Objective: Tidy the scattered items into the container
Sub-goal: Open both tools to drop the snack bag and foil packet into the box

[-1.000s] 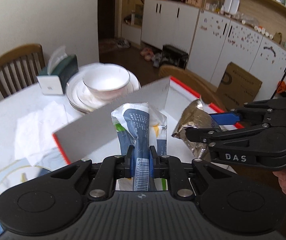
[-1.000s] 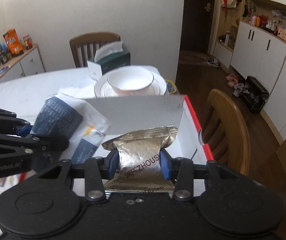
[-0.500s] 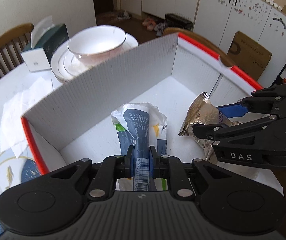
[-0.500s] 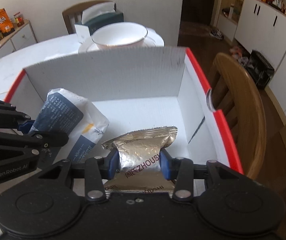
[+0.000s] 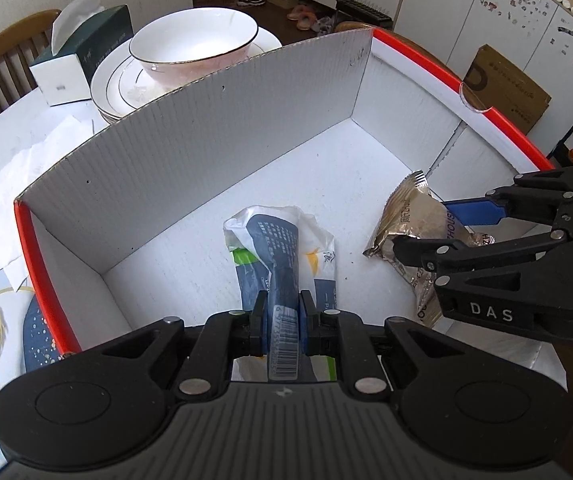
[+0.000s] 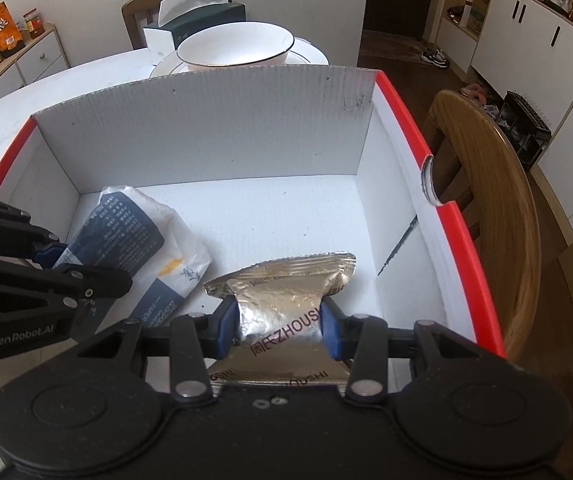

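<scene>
A white box with a red rim (image 5: 214, 128) (image 6: 402, 120) stands on the table, and both grippers reach down into it. My left gripper (image 5: 282, 322) (image 6: 54, 256) is shut on a blue-and-white tissue pack (image 5: 282, 248) (image 6: 134, 240), whose far end hangs near the box floor on the left side. My right gripper (image 6: 279, 326) (image 5: 446, 226) is shut on a gold foil snack packet (image 6: 282, 284) (image 5: 410, 220), held inside the box on the right side. Whether either pack touches the floor I cannot tell.
Behind the box a white bowl (image 5: 192, 44) (image 6: 234, 46) sits on stacked plates, with a dark green tissue box (image 5: 82, 56) (image 6: 194, 24) beside it. White paper napkins (image 5: 26, 168) lie left of the box. A wooden chair (image 6: 486, 184) stands against its right side.
Both grippers have tipped downward and sunk from above the box's rim into the box, each still holding its pack. The box's floor and walls now fill both views.
</scene>
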`<state>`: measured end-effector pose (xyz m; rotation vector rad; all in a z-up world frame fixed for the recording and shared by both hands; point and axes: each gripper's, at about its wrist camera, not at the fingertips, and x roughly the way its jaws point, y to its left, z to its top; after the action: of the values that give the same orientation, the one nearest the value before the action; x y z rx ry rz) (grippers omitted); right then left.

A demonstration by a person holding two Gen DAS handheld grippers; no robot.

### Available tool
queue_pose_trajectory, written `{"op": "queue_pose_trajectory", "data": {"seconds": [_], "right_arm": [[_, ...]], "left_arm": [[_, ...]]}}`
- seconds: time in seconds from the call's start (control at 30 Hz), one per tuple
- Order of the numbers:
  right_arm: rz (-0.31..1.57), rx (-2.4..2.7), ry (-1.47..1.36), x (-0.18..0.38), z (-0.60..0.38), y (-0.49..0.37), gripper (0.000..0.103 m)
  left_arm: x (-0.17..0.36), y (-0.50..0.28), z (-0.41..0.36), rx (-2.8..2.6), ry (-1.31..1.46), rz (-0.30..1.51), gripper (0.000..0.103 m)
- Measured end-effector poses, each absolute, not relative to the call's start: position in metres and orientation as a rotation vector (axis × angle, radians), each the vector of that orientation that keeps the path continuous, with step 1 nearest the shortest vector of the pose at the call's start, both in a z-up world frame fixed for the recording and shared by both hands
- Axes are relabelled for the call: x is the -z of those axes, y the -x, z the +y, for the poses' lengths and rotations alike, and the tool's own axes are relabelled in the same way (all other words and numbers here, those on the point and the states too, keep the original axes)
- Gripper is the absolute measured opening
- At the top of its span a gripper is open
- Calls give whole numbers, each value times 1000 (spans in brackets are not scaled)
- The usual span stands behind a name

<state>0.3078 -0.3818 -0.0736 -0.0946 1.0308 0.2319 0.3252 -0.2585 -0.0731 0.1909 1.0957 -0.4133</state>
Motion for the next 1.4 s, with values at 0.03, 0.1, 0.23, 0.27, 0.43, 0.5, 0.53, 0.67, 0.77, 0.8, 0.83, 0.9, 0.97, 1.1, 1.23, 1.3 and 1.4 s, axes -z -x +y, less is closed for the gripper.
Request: {"op": "queue_pose_trajectory", "data": {"seconds": [0.03, 0.1, 0.23, 0.27, 0.43, 0.5, 0.53, 0.67, 0.77, 0.8, 0.83, 0.9, 0.97, 1.1, 1.23, 1.3, 1.4], "right_arm": [[1031, -232, 93, 73, -382, -309, 42], [1028, -229, 93, 72, -383, -309, 43], [1021, -232, 92, 69, -384, -308, 44], [1017, -235, 93, 67, -384, -307, 44], [987, -236, 94, 56, -384, -304, 53], [976, -233, 89, 52, -384, -303, 56], [972, -234, 85, 49, -385, -303, 58], [954, -236, 77, 39, -386, -298, 60], [937, -243, 77, 33, -385, -295, 62], [931, -243, 83, 31, -385, -294, 62], [925, -243, 89, 29, -384, -292, 62], [917, -250, 96, 26, -382, -289, 63], [909, -258, 96, 22, -381, -286, 63], [882, -278, 112, 14, -374, -278, 66], [854, -306, 115, 3, -367, -268, 71], [842, -319, 108, -1, -363, -262, 73], [827, -340, 101, -6, -356, -252, 75]], "left_arm": [[73, -325, -259, 414, -193, 1094, 13], [73, -325, -258, 410, -190, 1092, 14], [68, -322, -258, 390, -200, 1062, 15], [67, -321, -257, 388, -203, 1054, 15], [63, -320, -254, 379, -188, 1059, 20], [62, -318, -252, 372, -190, 1058, 23], [60, -317, -251, 376, -186, 1051, 23], [50, -307, -245, 389, -172, 1007, 23], [39, -299, -238, 398, -140, 969, 23], [36, -297, -237, 398, -130, 959, 23], [32, -295, -235, 400, -120, 947, 23], [26, -289, -231, 399, -106, 922, 23], [19, -283, -229, 390, -121, 885, 23], [9, -270, -219, 381, -124, 832, 25], [1, -258, -203, 366, -79, 798, 63], [-2, -251, -196, 358, -64, 782, 70], [-6, -240, -183, 343, -37, 770, 70]]}}
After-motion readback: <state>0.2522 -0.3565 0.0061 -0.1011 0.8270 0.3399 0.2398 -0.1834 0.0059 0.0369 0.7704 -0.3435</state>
